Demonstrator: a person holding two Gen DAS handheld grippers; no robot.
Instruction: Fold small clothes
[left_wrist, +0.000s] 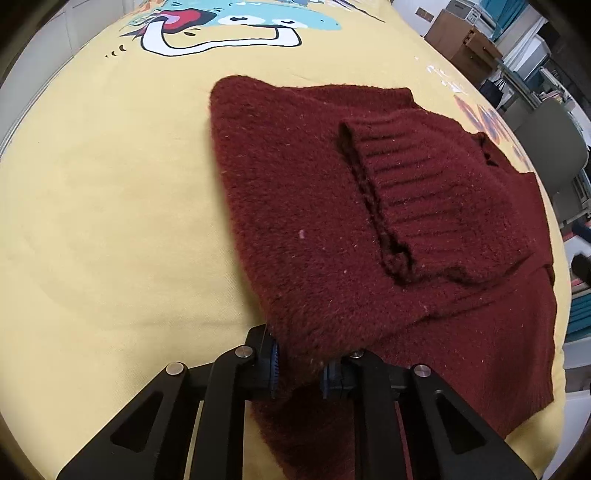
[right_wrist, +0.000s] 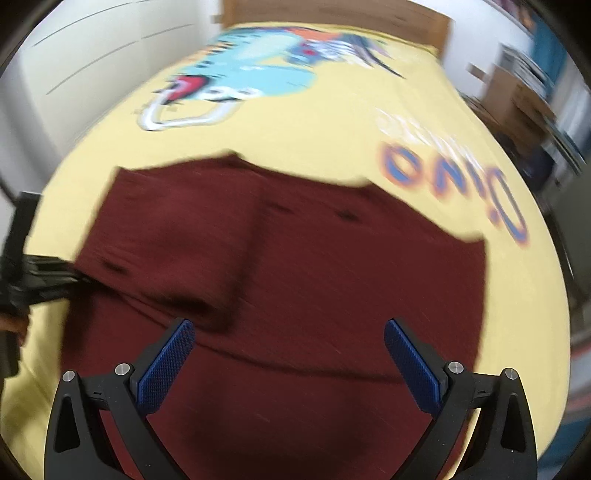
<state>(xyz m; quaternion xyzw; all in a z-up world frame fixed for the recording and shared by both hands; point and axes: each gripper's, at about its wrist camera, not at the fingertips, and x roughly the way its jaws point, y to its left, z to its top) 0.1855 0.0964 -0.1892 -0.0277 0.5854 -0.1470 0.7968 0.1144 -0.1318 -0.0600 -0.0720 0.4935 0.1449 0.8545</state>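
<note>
A dark red knitted sweater (left_wrist: 369, 206) lies partly folded on a yellow bedspread (left_wrist: 110, 206), with a ribbed cuff or hem turned back across its middle. My left gripper (left_wrist: 299, 363) is at the sweater's near left edge, its blue pads pinching the knit between them. In the blurred right wrist view the same sweater (right_wrist: 314, 266) fills the centre. My right gripper (right_wrist: 288, 362) hovers above it, blue pads wide apart and nothing between them. The left gripper (right_wrist: 55, 275) shows at the far left of that view, clamped on the sweater's edge.
The bedspread carries a blue cartoon dinosaur print (left_wrist: 229, 22) at the far end and orange-blue lettering (right_wrist: 454, 184) on the right. Cardboard boxes (left_wrist: 461, 40), shelving and a grey chair (left_wrist: 550, 147) stand past the bed's right side. A white wall (right_wrist: 92, 48) is at the left.
</note>
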